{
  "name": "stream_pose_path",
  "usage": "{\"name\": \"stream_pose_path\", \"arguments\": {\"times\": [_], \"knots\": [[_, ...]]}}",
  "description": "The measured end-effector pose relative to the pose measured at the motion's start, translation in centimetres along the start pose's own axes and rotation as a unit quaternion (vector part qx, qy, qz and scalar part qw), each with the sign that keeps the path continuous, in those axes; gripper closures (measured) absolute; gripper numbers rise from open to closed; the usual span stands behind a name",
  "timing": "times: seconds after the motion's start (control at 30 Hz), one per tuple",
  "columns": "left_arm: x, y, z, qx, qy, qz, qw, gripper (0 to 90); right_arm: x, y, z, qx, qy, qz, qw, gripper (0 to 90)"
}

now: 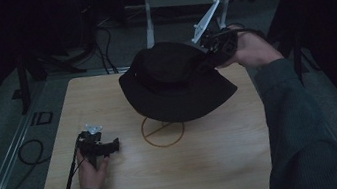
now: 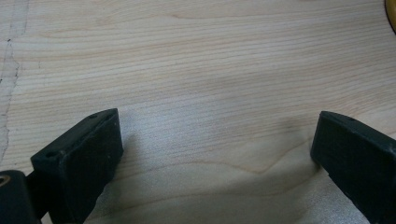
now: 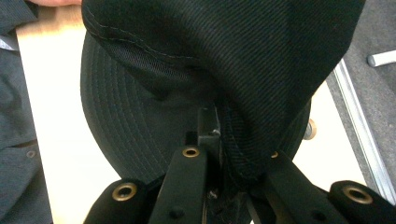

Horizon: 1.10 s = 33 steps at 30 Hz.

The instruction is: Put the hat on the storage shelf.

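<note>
Item: black bucket hat [image 1: 174, 81], woven cloth with a stitched brim. We find it lifted above the far half of the desk [image 1: 218, 168], hanging over the far edge of the circle mark [image 1: 163, 130] drawn on the wood, its brim drooping toward us.

Handling, as we judge it: light and soft, no stiffness beyond the rows of stitching in the brim. It folds where it is pinched and sags elsewhere, so it will swing and change shape when carried. Not fragile, not slippery; the twill should grip well. We rate the crown's edge or the brim seam as the best hold, where the layers are doubled.

Right claw [image 1: 210, 50]: on the hat's far right side, pressed together on a fold of cloth. In the right gripper view the fabric [image 3: 243, 154] bunches between the jaws, crown above and brim underside behind.

Left claw [image 1: 113, 145]: near the desk's left edge, left of the circle mark, resting low over bare wood. Its jaws are spread wide with nothing between them, as the left gripper view shows.

Containers: none on the desk; we see nothing inside the hat's underside.
</note>
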<state>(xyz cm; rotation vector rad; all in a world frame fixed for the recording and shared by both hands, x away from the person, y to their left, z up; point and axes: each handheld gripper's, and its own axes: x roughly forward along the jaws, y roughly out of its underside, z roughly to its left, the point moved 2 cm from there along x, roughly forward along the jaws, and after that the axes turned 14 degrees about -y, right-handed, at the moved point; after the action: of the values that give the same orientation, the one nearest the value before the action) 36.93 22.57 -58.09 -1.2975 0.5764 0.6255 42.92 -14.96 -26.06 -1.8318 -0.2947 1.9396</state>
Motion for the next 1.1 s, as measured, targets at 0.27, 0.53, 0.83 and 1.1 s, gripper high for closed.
{"name": "stream_pose_path", "arguments": {"times": [0.27, 0.53, 0.83, 1.1], "knots": [[0.0, 0.0, 0.0, 0.001, -0.001, -0.001, 1.0000, 2.5, 1.8, -0.8, -0.3, -0.001, -0.011, 0.002, 0.9999, 87.7], [0.0, 0.0, 0.0, 0.001, 0.000, -0.001, 1.0000, 2.5, 4.0, -1.2, -0.9, 0.010, -0.022, 0.008, 0.9997, 87.1], [0.0, 0.0, 0.0, 0.001, -0.001, -0.001, 1.0000, 2.5, 6.0, -1.8, -1.1, 0.012, -0.027, 0.034, 0.9990, 85.5], [0.0, 0.0, 0.0, 0.001, -0.001, -0.001, 1.0000, 2.5, 7.3, -2.3, -0.8, 0.007, -0.042, 0.053, 0.9977, 81.7]]}}
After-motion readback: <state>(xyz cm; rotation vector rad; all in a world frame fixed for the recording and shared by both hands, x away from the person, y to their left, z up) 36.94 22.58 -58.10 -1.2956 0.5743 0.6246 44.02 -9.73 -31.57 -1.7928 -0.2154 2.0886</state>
